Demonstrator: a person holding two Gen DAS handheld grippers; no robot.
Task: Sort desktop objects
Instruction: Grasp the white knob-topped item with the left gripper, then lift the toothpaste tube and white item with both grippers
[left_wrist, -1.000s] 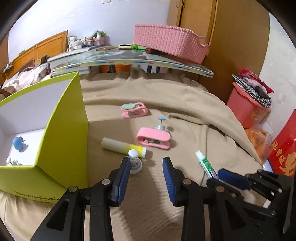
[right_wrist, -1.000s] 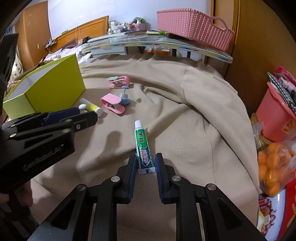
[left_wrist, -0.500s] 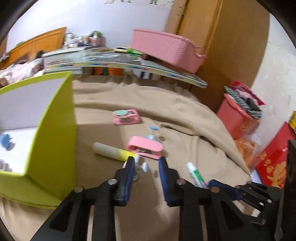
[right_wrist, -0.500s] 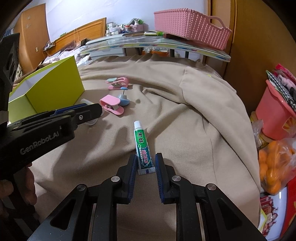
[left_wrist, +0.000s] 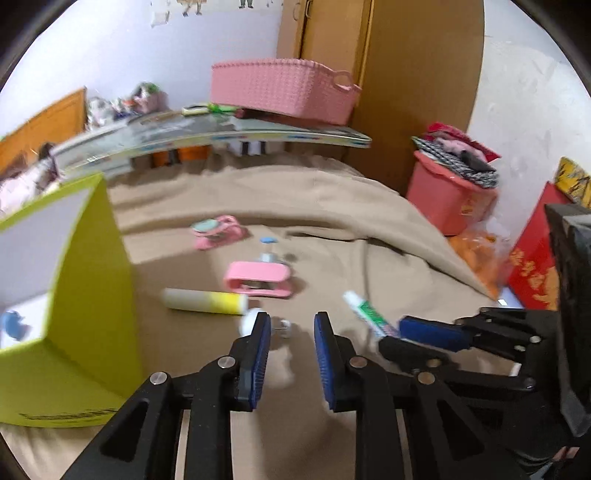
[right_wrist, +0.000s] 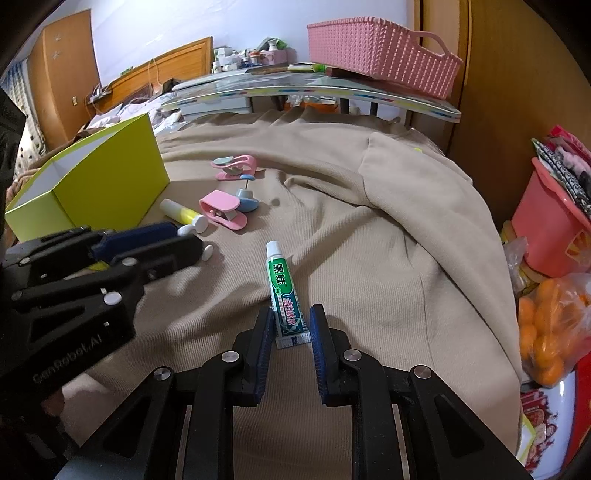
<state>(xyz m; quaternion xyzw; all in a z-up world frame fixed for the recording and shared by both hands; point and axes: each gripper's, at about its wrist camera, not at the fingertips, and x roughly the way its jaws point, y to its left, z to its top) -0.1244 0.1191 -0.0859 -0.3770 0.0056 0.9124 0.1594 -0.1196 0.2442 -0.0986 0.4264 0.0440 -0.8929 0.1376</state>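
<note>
Both grippers low over the beige cloth, each lined up on one small item; yellow-green box (right_wrist: 110, 173) stands left of the left jaws.

Right gripper (right_wrist: 289, 325): jaws spread, straddling the crimped end of the toothpaste tube (right_wrist: 284, 288) without pinching, apparently so a squeeze would catch the flat tail. The tube is green and white, cap pointing away. Left gripper (left_wrist: 291, 332): jaws spread, a white knobbed piece (left_wrist: 251, 319) just ahead of the left pad. Glue stick (left_wrist: 205, 301) and pink clips (left_wrist: 258, 278) lie beyond.
</note>
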